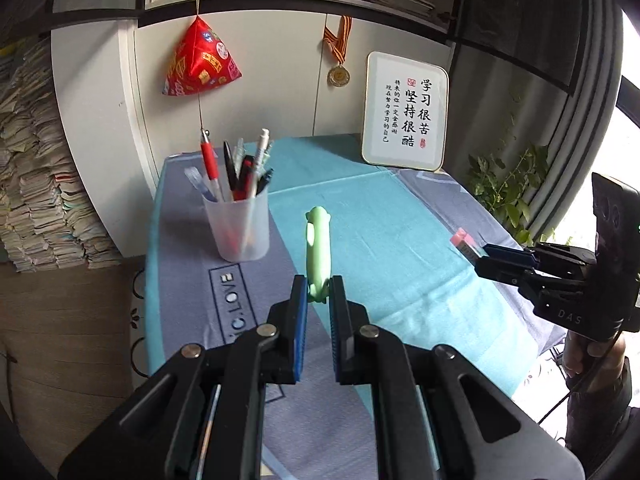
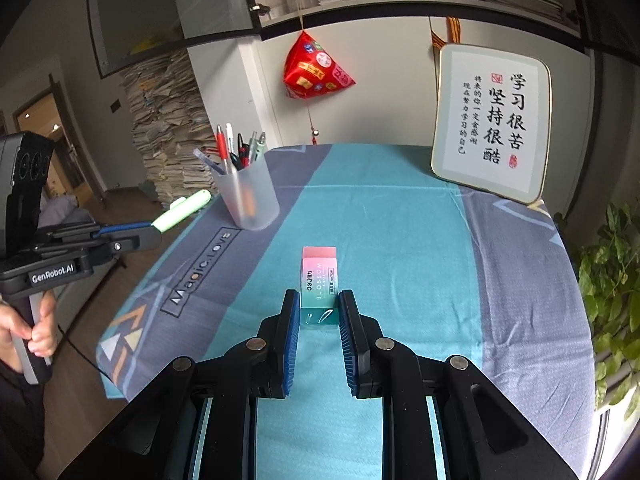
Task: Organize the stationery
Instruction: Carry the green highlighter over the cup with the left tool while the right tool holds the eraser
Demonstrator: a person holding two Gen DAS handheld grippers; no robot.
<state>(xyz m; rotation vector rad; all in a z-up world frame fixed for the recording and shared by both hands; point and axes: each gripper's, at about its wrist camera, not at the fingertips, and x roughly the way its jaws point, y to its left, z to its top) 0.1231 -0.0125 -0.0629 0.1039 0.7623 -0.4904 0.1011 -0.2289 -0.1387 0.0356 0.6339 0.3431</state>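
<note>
Left gripper (image 1: pixel 319 292): green pen (image 1: pixel 317 252) pinched low, could tip.
Right gripper (image 2: pixel 319 304): eraser (image 2: pixel 319 284) clamped at its end, could slip.

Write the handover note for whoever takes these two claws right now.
Left claw: shut on the green pen, lifted above the cloth.
Right claw: shut on the eraser, also off the table.
Pen cup: stands at the far left of the table, already holding several pens.
Done: both items picked up.
Left: green pen probably goes into the cup; eraser needs a spot.
</note>
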